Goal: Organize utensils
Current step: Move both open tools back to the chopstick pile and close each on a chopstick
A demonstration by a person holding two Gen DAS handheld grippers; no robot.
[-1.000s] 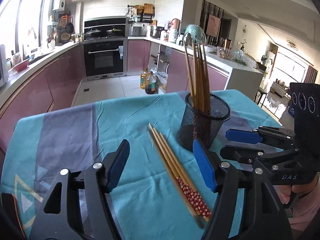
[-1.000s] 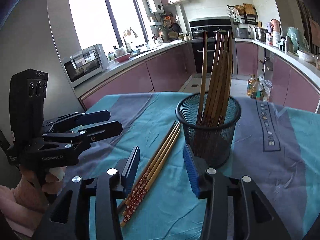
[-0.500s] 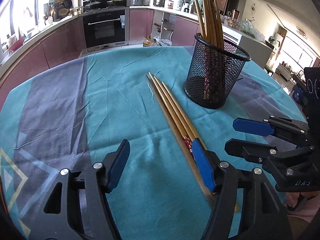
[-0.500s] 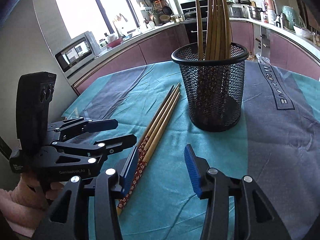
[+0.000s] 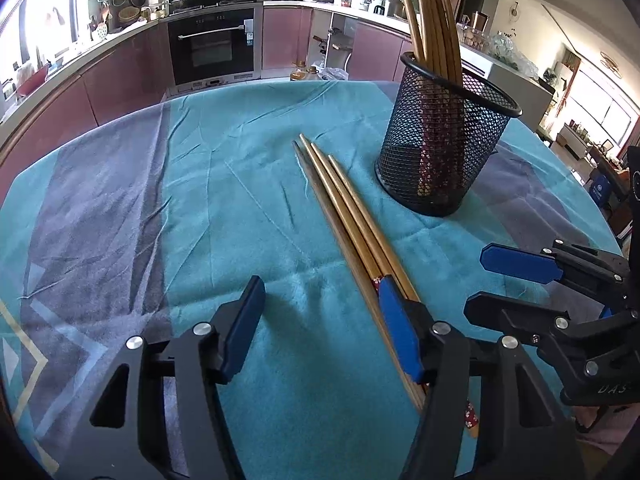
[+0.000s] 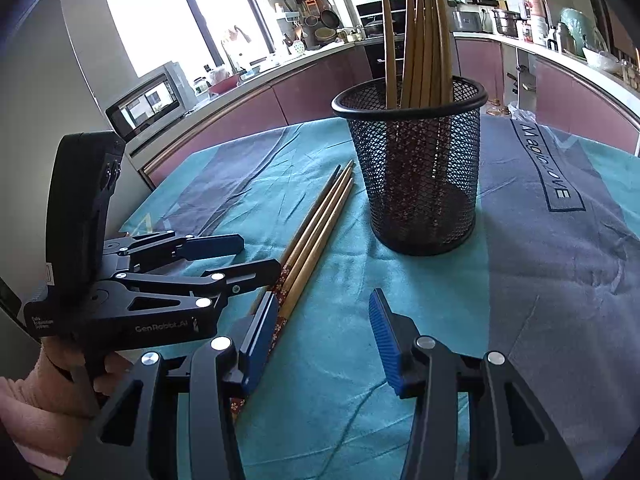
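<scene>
So the loose chopsticks (image 5: 352, 216) are lying in a bundle on the teal tablecloth (image 5: 224, 184), just beside the black mesh holder (image 5: 444, 148) that's already holding more. The left gripper (image 5: 320, 312) is closing, jaws still apart, its right pad sitting over the patterned ends, nothing clamped. The right gripper (image 6: 324, 332) is hanging open alongside. Cloth lettering's reading "Magic LOVE" (image 6: 548, 164); the gripper body's saying "GenRobot.AI".

Four loose wooden chopsticks (image 5: 352, 236) lie flat on the tabletop (image 5: 200, 200), side by side and touching, red patterned handle ends toward the near edge. Just beside their tips, an upright black mesh holder (image 5: 444, 148) contains further chopsticks (image 6: 420, 40), tips upward.
</scene>
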